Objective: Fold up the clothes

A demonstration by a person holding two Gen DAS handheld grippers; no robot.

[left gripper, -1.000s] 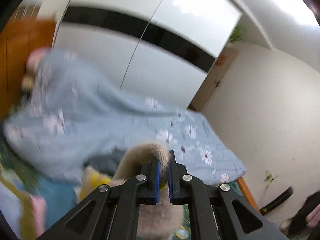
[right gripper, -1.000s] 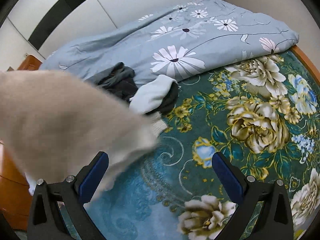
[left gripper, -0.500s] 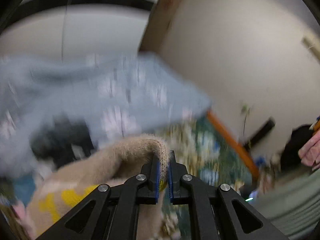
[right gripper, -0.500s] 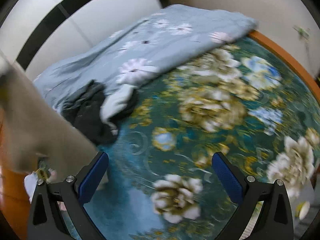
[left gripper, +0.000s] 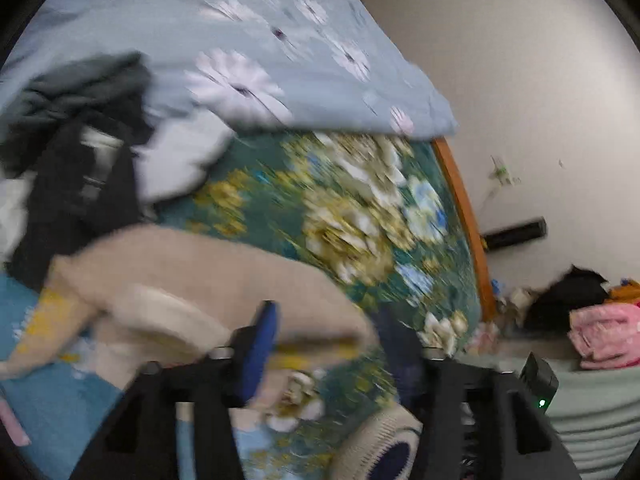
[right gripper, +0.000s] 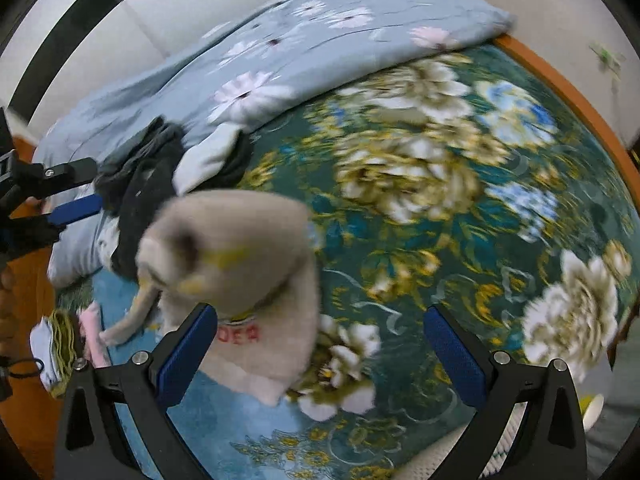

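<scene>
A beige knit sweater [left gripper: 192, 276] with yellow marks and red lettering drops in a heap onto the green floral bedspread [right gripper: 420, 208]; it is blurred by motion. My left gripper [left gripper: 326, 344] is open, its blue pads wide apart with the sweater's edge loose between them. In the right wrist view the sweater [right gripper: 236, 248] sits just ahead of my right gripper [right gripper: 318, 354], which stands open with nothing held. The left gripper [right gripper: 74, 191] shows there at the far left, clear of the sweater.
A blue-grey daisy duvet [right gripper: 320, 32] is bunched along the far side. Dark clothes [right gripper: 144, 176] and a pale blue garment [right gripper: 208, 156] lie beside it. The wooden bed edge [right gripper: 568, 92] runs at right. Pink clothes [left gripper: 604, 332] lie off the bed.
The left gripper went from shut on the sweater to open and swung down toward the bed. The sweater fell from hanging in the air onto the bedspread. The right gripper stayed open.
</scene>
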